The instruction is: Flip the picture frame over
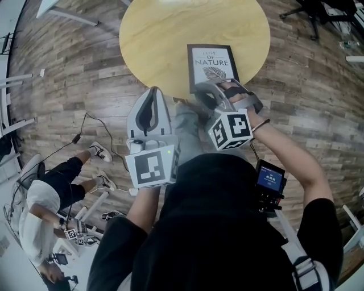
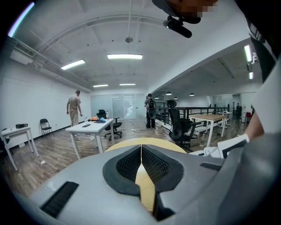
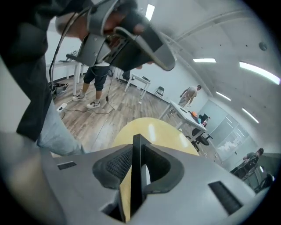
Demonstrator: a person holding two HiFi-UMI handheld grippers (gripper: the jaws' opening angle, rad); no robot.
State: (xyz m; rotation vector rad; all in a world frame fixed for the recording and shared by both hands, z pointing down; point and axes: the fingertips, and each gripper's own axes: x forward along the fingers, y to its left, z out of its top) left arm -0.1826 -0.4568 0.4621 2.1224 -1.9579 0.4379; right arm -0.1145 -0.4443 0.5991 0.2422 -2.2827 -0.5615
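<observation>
A black picture frame (image 1: 211, 63) with a leaf print and the word NATURE faces up on the near right part of a round yellow table (image 1: 159, 34). My right gripper (image 1: 213, 90) is at the frame's near edge, shut on it. In the right gripper view the frame (image 3: 136, 176) stands edge-on between the pads of the right gripper (image 3: 135, 151), above the table (image 3: 151, 129). My left gripper (image 1: 151, 96) hovers at the table's near edge, left of the frame, not touching it. Seen from the left gripper view, the left gripper (image 2: 141, 151) is shut with nothing in it.
Wood floor surrounds the table. A person (image 1: 40, 210) crouches at the lower left beside cables (image 1: 85, 125). An office chair (image 1: 313, 11) stands at the far right. White desks (image 2: 88, 127) and more chairs fill the room beyond.
</observation>
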